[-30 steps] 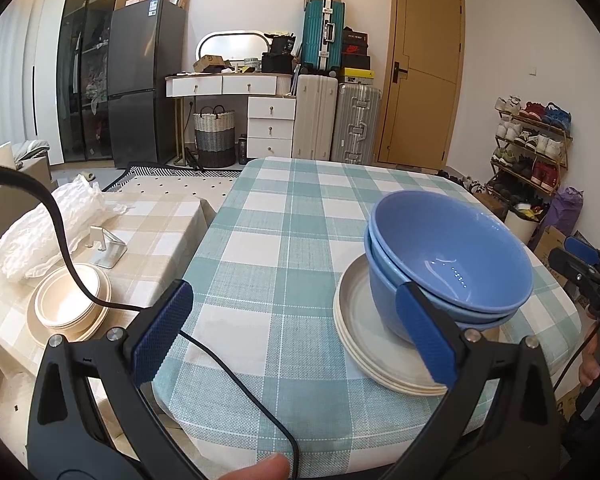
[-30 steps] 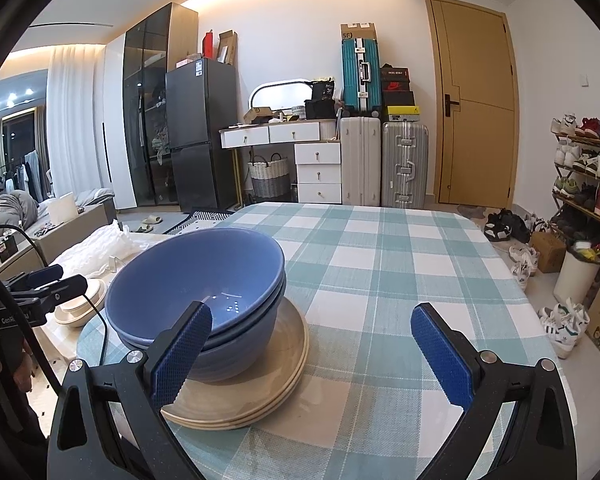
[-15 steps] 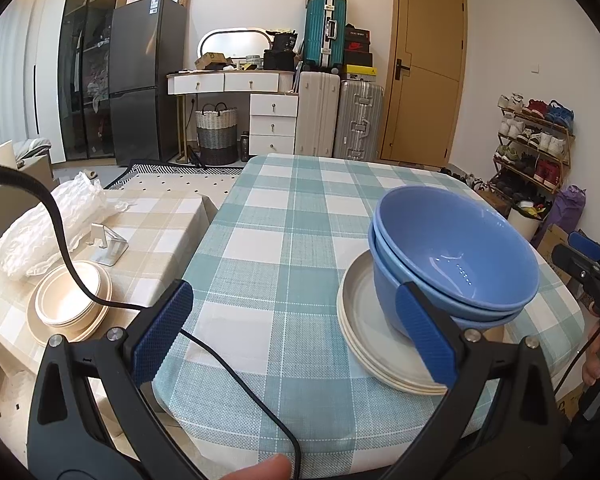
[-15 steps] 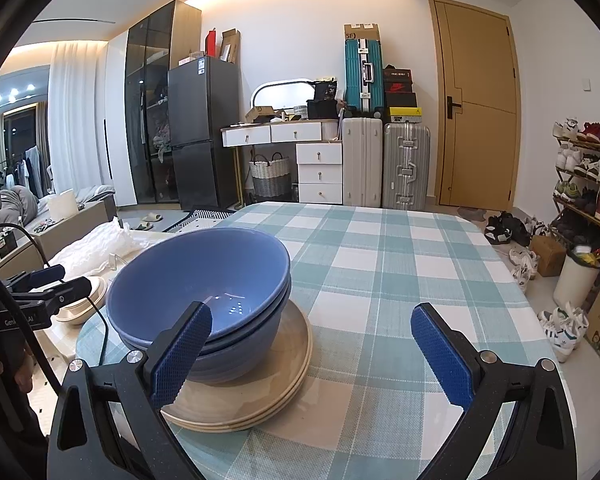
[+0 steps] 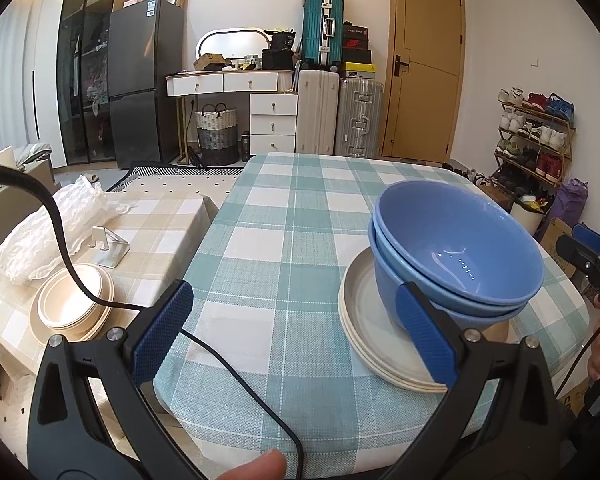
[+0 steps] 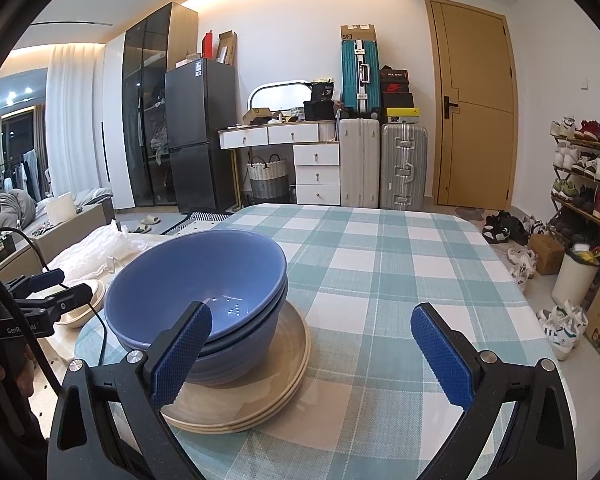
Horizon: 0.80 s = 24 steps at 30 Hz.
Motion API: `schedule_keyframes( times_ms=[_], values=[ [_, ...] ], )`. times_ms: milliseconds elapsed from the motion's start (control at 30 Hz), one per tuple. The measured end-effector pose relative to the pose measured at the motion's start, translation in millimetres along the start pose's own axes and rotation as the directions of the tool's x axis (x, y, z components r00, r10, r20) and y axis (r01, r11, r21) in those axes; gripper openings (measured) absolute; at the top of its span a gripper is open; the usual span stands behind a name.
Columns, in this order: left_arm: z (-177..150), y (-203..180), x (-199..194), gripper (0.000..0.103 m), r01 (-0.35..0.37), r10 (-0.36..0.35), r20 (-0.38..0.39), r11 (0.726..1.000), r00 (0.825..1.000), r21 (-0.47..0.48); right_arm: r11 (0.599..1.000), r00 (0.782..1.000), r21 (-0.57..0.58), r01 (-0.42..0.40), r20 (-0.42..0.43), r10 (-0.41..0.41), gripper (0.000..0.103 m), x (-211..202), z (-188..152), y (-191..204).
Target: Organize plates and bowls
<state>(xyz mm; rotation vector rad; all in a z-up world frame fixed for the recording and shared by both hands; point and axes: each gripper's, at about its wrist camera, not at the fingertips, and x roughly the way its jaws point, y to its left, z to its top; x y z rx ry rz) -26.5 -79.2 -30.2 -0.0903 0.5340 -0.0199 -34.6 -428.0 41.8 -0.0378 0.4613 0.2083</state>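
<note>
Little has shifted over the last second: both wrist views have crept slightly lower and closer to the crockery, and the stack sits where it was.

The left gripper (image 5: 296, 330) is spread wide and holds nothing; its right blue pad (image 5: 424, 334) overlaps the near side of the blue bowls (image 5: 456, 252) in the picture, but whether it touches them cannot be told. Its left pad hangs over the near left corner of the teal checked table (image 5: 284, 240). The right gripper (image 6: 320, 354) is likewise wide open and empty, its left pad in front of the bowls and its right pad over bare cloth.

Two blue bowls, nested one inside the other (image 6: 198, 292), stand on a stack of beige plates (image 6: 260, 392) near the front edge of the table. On the lower beige-checked table (image 5: 160, 224) to the left lies a second stack of cream bowls and plates (image 5: 72, 306), beside a small metal stand (image 5: 108, 246) and crumpled white wrap (image 5: 48, 232).

A black cable (image 5: 236, 372) crosses the near left of the left view. How many plates lie under the bowls is hard to count, since the bowls and pads cover much of the stack. A fingertip (image 5: 256, 468) is cut off at the bottom edge.
</note>
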Motion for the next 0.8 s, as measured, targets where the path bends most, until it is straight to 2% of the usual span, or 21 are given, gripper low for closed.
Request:
schedule_keyframes(
  times_ms=[800],
  values=[
    [-6.0, -1.5, 2.6, 0.101, 0.007, -0.006, -0.014, 1.000, 1.000, 0.016, 1.000, 1.000, 0.000, -0.002, -0.002, 0.002, 0.102, 0.2, -2.1, 0.2]
  ],
)
